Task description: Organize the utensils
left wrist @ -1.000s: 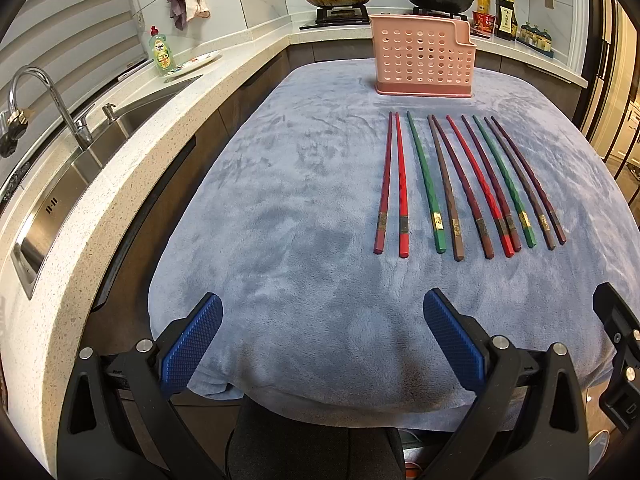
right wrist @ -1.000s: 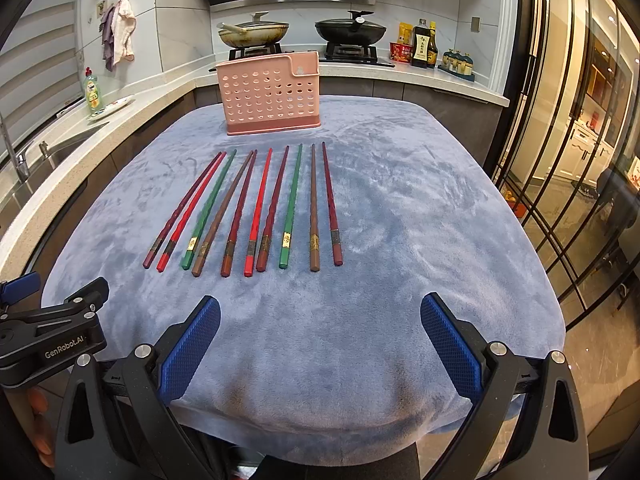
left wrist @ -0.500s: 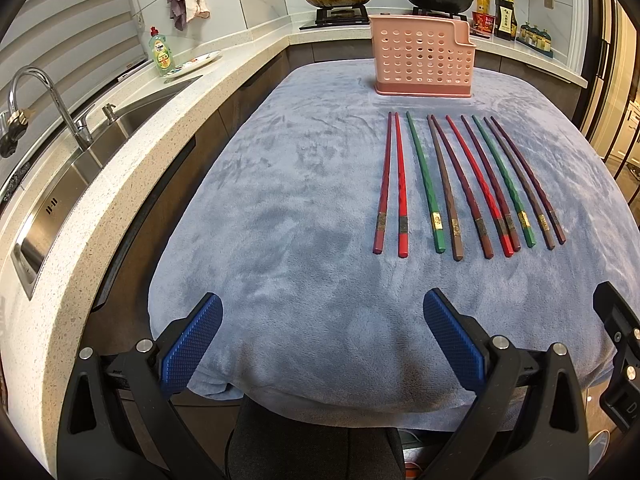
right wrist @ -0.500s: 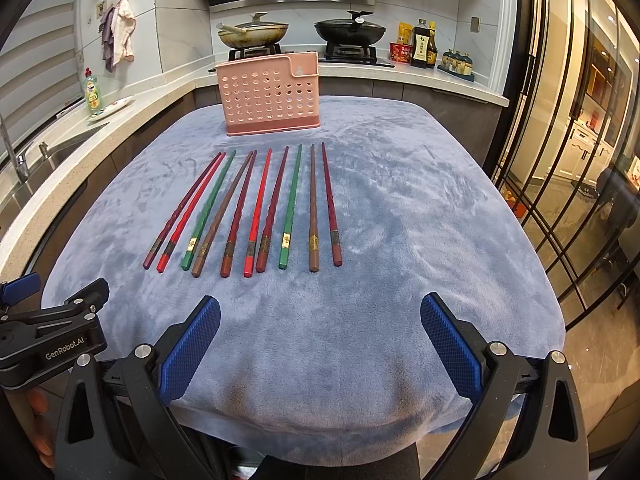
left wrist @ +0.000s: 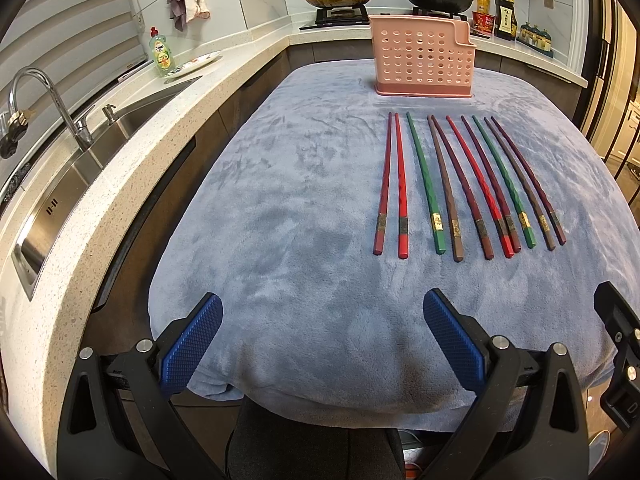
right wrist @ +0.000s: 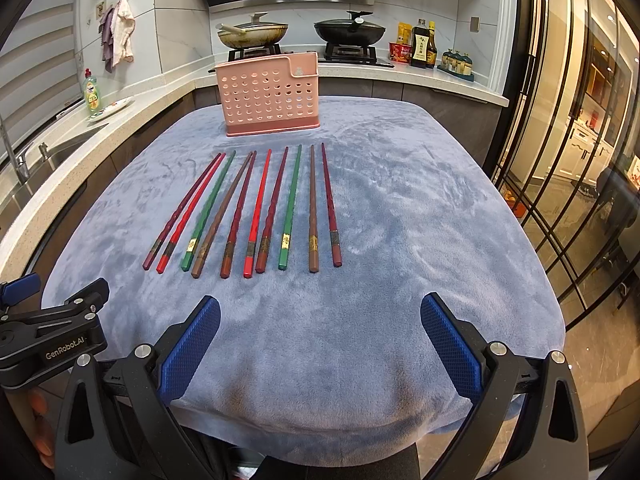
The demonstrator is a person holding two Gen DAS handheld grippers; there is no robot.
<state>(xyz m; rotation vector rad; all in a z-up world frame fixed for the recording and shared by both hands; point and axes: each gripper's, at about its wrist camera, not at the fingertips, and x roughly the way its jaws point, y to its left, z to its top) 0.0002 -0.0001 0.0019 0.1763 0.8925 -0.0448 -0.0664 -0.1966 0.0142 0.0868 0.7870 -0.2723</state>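
Several chopsticks (left wrist: 468, 184) in red, green, brown and maroon lie side by side on a blue-grey cloth (left wrist: 304, 220), thick ends toward me. The same chopsticks (right wrist: 256, 212) fill the middle of the right wrist view. Behind them stands an upright pink perforated utensil holder (left wrist: 424, 60), also the holder (right wrist: 268, 96). My left gripper (left wrist: 320, 340) hangs open over the cloth's near edge, left of the chopsticks. My right gripper (right wrist: 320, 340) is open too, just short of the thick ends. Neither holds anything.
A stone counter with a sink (left wrist: 68, 172), tap (left wrist: 48, 96) and green soap bottle (left wrist: 161, 52) runs along the left. Two pans (right wrist: 252, 34) sit on the stove behind the holder. Sauce bottles (right wrist: 422, 46) stand at back right. A glass partition (right wrist: 568, 140) borders the right.
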